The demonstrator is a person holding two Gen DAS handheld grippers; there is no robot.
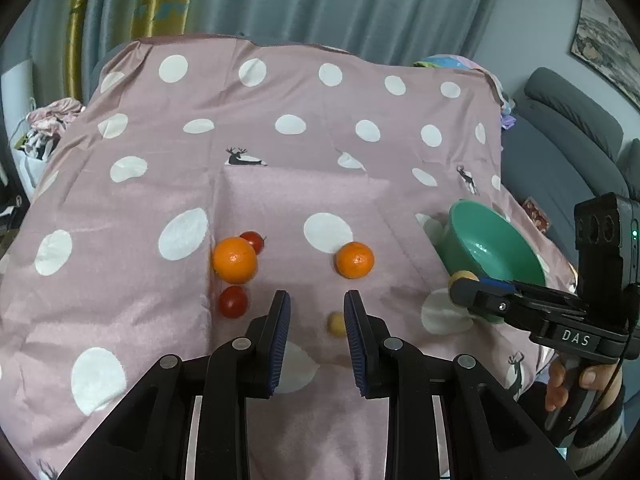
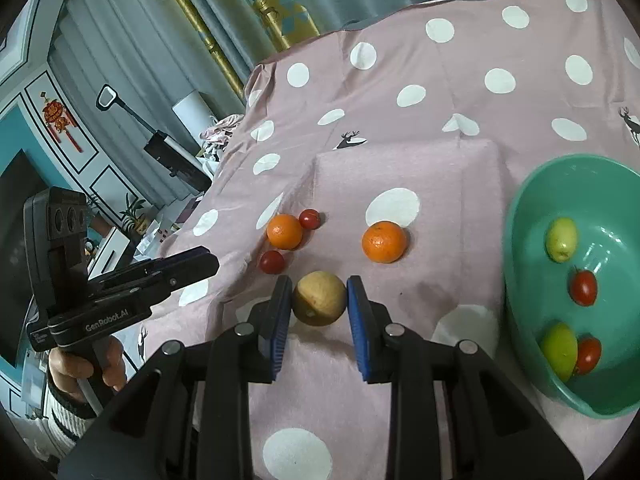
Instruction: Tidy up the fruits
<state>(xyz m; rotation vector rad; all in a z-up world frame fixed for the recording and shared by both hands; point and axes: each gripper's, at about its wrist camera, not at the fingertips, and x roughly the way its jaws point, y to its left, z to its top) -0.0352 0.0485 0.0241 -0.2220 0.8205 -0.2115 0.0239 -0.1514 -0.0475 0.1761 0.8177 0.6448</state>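
Two smooth round oranges (image 2: 284, 231) (image 2: 384, 241) lie on the soft dotted cloth (image 2: 440, 152). The right gripper (image 2: 319, 300) clamps a matte tan fruit (image 2: 319, 298) beside the glossy green bowl (image 2: 516, 248); the left gripper (image 1: 318, 316) hangs open, empty.

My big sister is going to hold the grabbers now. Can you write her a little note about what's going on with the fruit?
Right gripper: shut on the tan fruit, near the green bowl, not yet dropped in.
Left gripper: open, holding nothing, over the spotted cloth.
Done: the bowl holds two green fruits and two small tomatoes.
Left on the cloth: two oranges, two small tomatoes, and another small tan fruit by the left gripper.
Next, probably: put the held fruit in the bowl, then fetch the rest.
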